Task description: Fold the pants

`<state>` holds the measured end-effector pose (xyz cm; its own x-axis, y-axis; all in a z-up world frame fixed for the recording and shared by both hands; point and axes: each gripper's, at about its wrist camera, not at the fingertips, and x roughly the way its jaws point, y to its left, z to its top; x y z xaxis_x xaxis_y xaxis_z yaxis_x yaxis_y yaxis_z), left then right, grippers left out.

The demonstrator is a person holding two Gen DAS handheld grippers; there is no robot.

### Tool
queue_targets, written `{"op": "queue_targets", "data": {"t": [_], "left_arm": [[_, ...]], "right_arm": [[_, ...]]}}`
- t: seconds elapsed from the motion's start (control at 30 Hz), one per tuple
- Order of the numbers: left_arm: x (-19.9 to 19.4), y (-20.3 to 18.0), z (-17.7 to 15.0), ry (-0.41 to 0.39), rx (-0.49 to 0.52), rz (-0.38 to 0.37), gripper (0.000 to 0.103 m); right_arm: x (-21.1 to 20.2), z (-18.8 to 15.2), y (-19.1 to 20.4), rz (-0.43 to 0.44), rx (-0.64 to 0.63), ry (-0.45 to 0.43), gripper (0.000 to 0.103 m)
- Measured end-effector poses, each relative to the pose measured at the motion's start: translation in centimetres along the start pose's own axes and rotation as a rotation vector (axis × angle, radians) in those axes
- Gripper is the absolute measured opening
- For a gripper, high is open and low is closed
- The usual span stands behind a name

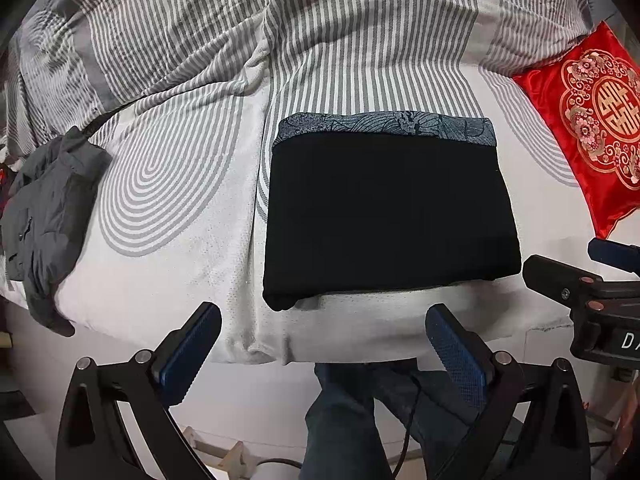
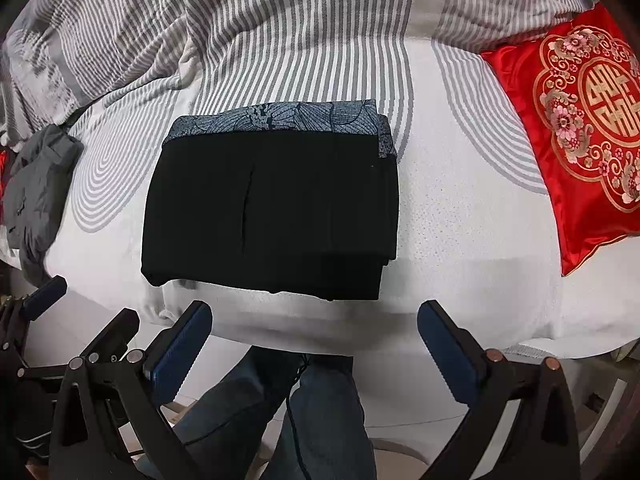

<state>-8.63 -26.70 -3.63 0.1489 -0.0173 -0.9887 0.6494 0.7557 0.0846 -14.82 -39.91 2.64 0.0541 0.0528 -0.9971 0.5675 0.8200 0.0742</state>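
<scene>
The black pants (image 1: pixel 390 220) lie folded into a thick, squarish bundle on the white mattress (image 1: pixel 168 264), close to its near edge. Along the far side of the bundle a blue band with a leafy print shows, likely the waistband; the rest is plain black. Seen from the right wrist camera, the pants (image 2: pixel 272 208) show several stacked layers at the right edge and one lower layer poking out at the near right corner, so the fold is not quite flush.

The left gripper (image 1: pixel 322 344) hangs just off the bed edge, its blue-padded fingers spread wide with nothing between them. The right gripper (image 2: pixel 314 344) is the same: jaws wide apart, holding nothing, short of the bundle.

A grey-striped quilt (image 1: pixel 320 48) is bunched behind the pants, a red embroidered cushion (image 2: pixel 580 128) lies to the right, and a grey garment (image 1: pixel 44 208) is slumped at the left edge
</scene>
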Motion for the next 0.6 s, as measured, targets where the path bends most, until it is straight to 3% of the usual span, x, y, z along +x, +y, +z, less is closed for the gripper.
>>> {"op": "queue_targets", "data": {"t": [0.6], "left_arm": [[-0.02, -0.12, -0.25, 0.004, -0.004, -0.001, 0.103]], "right_arm": [[-0.37, 0.00, 0.38, 0.001, -0.023, -0.007, 0.103]]}}
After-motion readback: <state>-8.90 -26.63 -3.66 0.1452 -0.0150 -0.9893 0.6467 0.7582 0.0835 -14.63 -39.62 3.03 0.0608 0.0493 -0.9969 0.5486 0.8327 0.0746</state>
